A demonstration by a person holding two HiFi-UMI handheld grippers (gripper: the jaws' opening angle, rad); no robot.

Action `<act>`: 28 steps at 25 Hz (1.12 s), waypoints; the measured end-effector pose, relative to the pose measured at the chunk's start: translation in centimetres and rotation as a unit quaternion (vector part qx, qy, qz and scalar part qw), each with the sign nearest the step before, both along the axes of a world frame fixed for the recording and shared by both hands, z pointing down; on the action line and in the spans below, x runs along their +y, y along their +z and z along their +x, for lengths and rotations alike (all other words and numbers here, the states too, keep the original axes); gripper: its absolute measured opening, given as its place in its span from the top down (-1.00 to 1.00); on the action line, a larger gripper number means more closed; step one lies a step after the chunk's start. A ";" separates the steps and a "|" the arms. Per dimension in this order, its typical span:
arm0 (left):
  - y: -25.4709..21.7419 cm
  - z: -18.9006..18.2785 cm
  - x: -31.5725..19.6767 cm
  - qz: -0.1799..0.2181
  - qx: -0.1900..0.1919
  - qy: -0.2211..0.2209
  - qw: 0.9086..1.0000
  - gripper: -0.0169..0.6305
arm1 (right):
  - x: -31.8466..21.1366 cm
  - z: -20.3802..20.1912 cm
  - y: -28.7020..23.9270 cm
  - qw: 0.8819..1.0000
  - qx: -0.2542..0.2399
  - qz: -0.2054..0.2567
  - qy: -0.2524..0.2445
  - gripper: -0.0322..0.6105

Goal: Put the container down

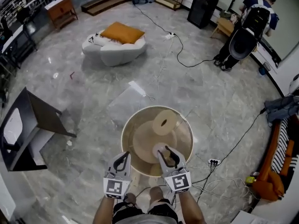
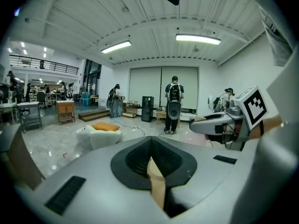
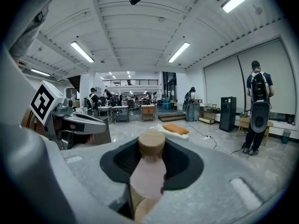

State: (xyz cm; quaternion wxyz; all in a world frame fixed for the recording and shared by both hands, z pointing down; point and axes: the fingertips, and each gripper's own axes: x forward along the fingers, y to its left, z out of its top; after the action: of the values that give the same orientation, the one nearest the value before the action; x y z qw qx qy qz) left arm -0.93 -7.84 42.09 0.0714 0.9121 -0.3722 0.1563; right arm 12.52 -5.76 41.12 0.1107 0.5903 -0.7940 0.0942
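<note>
The right gripper (image 1: 168,155) clamps the pink, wooden-capped container (image 3: 148,174) over the near edge of the round table (image 1: 125,130); the left gripper (image 1: 122,157) is closed and empty. Let go this near the rim, the container could, I reckon, tip and roll off to the floor.

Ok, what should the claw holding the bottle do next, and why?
Probably lower the right claw gently toward the round table. It is clamped on the container over the table's near edge, and the container doesn't look set down yet.
</note>
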 end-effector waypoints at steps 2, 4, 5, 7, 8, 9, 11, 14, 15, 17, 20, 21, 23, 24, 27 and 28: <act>1.4 0.0 -1.0 -0.004 0.001 -0.015 1.000 0.90 | -1.5 0.2 1.9 1.000 -0.002 -0.012 -0.012 0.49; 3.0 0.0 -2.0 -0.008 0.001 -0.028 1.000 0.90 | -2.9 0.3 4.1 1.000 -0.002 -0.015 -0.020 0.49; 3.8 0.0 -2.5 -0.010 0.001 -0.034 0.999 0.90 | -3.4 0.4 5.1 1.000 -0.003 -0.016 -0.024 0.49; 5.5 -0.1 -3.1 -0.014 0.000 -0.045 0.999 0.90 | -4.2 0.5 7.2 0.999 -0.004 -0.021 -0.031 0.49; 6.3 -0.1 -3.3 -0.017 -0.001 -0.050 0.999 0.90 | -4.5 0.5 8.2 0.999 -0.005 -0.024 -0.034 0.49; 7.1 -0.2 -3.4 -0.023 -0.001 -0.057 0.998 0.90 | -4.6 0.4 9.2 0.999 -0.005 -0.027 -0.038 0.49; 8.4 -0.4 -3.7 -0.041 0.005 -0.075 0.996 0.90 | -5.0 0.1 10.9 0.998 -0.007 -0.036 -0.045 0.49; 11.0 -0.9 -4.3 -0.045 0.000 -0.082 0.996 0.90 | -5.9 -0.4 13.7 0.997 -0.005 -0.053 -0.054 0.49; 12.0 -1.2 -4.4 -0.043 -0.004 -0.081 0.996 0.90 | -6.1 -0.5 14.8 0.997 -0.003 -0.053 -0.057 0.48; 13.9 -1.8 -4.4 -0.055 -0.003 -0.091 0.994 0.90 | -6.6 -0.9 16.5 0.997 0.001 -0.051 -0.063 0.49; 16.8 -2.5 -5.0 -0.072 -0.002 -0.103 0.992 0.90 | -7.9 -2.0 18.5 0.995 0.010 -0.059 -0.077 0.49; 17.7 -2.7 -5.2 -0.078 0.001 -0.109 0.991 0.90 | -8.2 -2.3 19.4 0.995 0.013 -0.060 -0.081 0.48; 19.5 -3.2 -5.6 -0.088 0.006 -0.118 0.989 0.90 | -8.7 -2.9 21.3 0.994 0.016 -0.063 -0.086 0.49; 20.4 -3.5 -5.8 -0.087 0.004 -0.117 0.989 0.90 | -8.9 -3.1 22.2 0.994 0.016 -0.065 -0.088 0.48; 22.9 -4.0 -6.3 -0.098 0.005 -0.120 0.988 0.90 | -9.2 -3.8 24.9 0.993 0.017 -0.072 -0.093 0.48; 23.6 -4.0 -6.5 -0.108 0.010 -0.127 0.986 0.90 | -9.3 -4.0 25.8 0.993 0.018 -0.075 -0.094 0.48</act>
State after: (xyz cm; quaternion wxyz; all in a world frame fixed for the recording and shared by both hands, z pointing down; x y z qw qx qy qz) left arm -4.90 -14.33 65.67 0.1927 0.8459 -0.4651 0.1763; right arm 8.53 -15.07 66.91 0.1776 0.5048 -0.8344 0.1319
